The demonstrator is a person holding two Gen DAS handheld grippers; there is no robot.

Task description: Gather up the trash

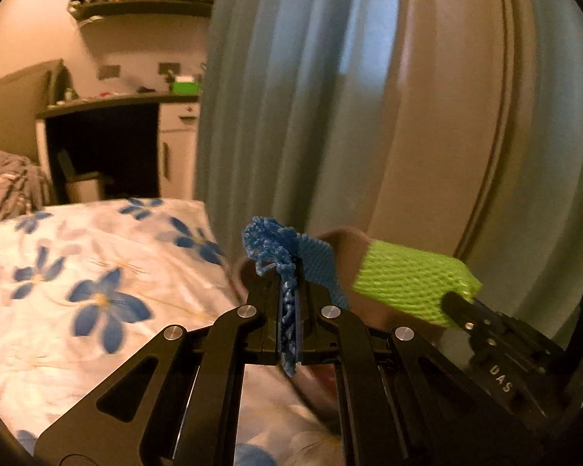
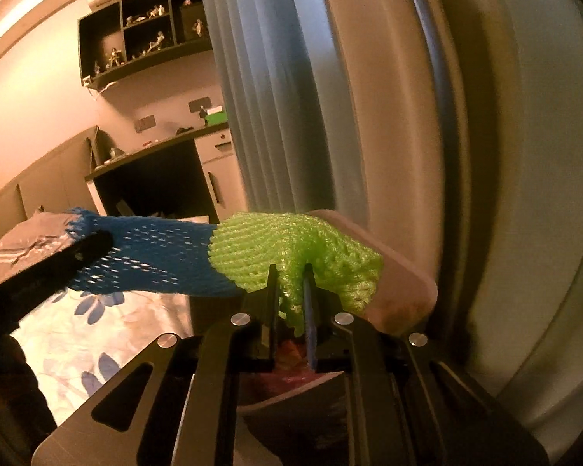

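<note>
Both claws were clenched on foam netting: the left gripper (image 1: 287, 291) pinched the bunched end of a blue foam net (image 1: 287, 256), and the right gripper (image 2: 291, 291) pinched a green foam net (image 2: 299, 248), whose crumpled edge hung down between its jaws. Behind them hung a pale blue curtain (image 1: 291, 89) in long folds, filling most of both views. To the left lay a bed with a white cover printed with blue flowers (image 1: 97, 272), and the two grippers were held just beyond its edge. Directly under the nets sat a brownish bin (image 2: 400, 291) with a rounded rim; reddish matter showed inside it, too blurred to name. From the right wrist view the blue net reached across from the left gripper (image 2: 77, 256) and met the green one end to end, though whether they merely touched or one was tucked into the other could not be told. Farther back stood a dark desk (image 1: 109, 105), a white cabinet (image 1: 177, 147), and a dark wall shelf (image 2: 147, 35) carrying small figurines.
</note>
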